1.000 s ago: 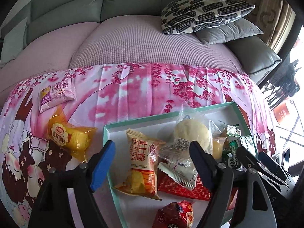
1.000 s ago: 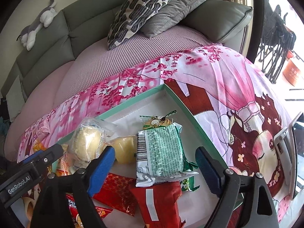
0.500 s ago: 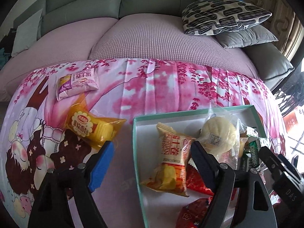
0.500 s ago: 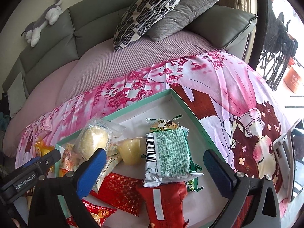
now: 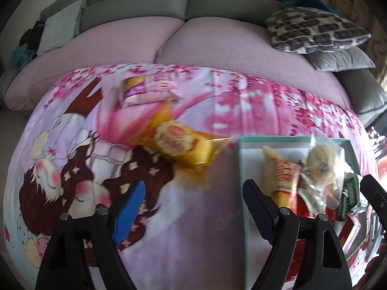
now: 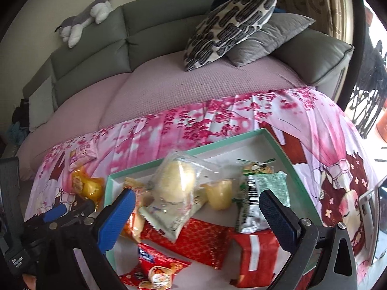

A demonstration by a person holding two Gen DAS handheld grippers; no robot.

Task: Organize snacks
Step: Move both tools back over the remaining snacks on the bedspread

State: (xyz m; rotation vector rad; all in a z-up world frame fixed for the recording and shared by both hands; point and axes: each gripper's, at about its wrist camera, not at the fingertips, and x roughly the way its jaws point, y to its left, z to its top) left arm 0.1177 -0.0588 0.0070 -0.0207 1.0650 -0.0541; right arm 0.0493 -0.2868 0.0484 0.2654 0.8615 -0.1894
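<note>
A yellow cake packet [image 5: 183, 145] and a pink-purple packet [image 5: 147, 89] lie loose on the pink printed blanket [image 5: 241, 101], left of the green-rimmed white tray [image 5: 241, 169]. My left gripper [image 5: 193, 193] hovers just short of the yellow packet, its jaws opening with nothing between them. The tray [image 6: 217, 145] holds a bun in a clear bag [image 6: 176, 181], a jelly cup [image 6: 217, 193], a green packet [image 6: 263, 193] and red packets [image 6: 200, 239]. My right gripper [image 6: 197, 198] stands wide open above these, holding nothing.
The blanket drapes over the front of a mauve sofa seat [image 6: 193, 84]. Patterned and grey pillows [image 6: 229, 24] sit at the back right, and a plush toy [image 6: 84, 17] lies on the backrest. A black metal rack [image 6: 370, 96] stands beyond the right end.
My left gripper has swung left, off the tray and toward the yellow packet, and widened a little. My right gripper has opened wider and lifted away from the green packet.
</note>
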